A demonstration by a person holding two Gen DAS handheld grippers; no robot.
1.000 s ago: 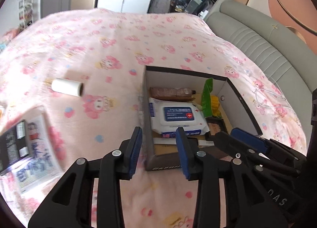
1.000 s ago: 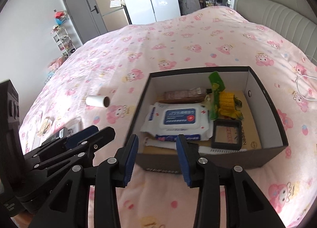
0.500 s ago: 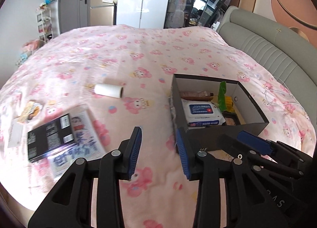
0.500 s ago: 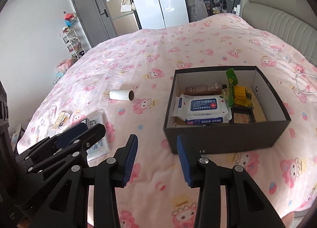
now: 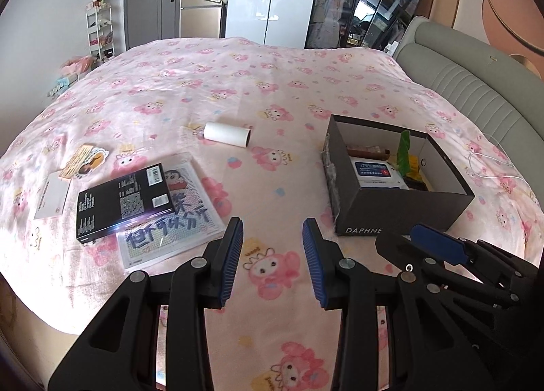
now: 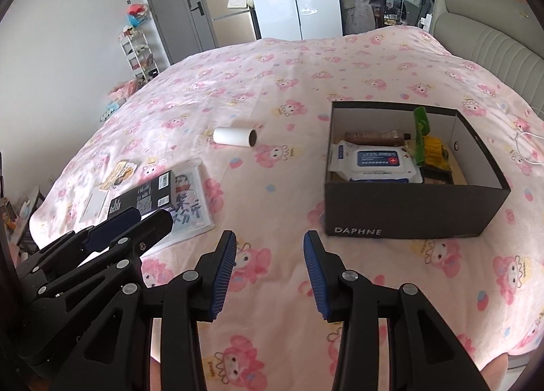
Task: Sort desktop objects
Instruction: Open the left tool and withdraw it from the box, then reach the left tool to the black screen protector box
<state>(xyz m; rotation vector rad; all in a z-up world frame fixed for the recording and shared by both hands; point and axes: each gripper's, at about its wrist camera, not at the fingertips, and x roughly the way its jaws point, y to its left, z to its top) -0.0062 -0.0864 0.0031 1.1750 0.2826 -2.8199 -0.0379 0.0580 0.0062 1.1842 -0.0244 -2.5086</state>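
Both grippers have drawn back from the dark box since a second ago, when their tips hung right at its near wall; now the box sits well ahead and to the right on the pink bed cover. The left gripper and the right gripper each hold their blue pads narrowly apart, with nothing between them, above bare cover. Inside the box lie a wet-wipes pack, a brown tube and a green-and-yellow packet. Left of the box, apart from it, a white roll lies on its side. Nearer left, a black booklet rests on a clear sleeve with a printed sheet, beside a white card and a sticker.
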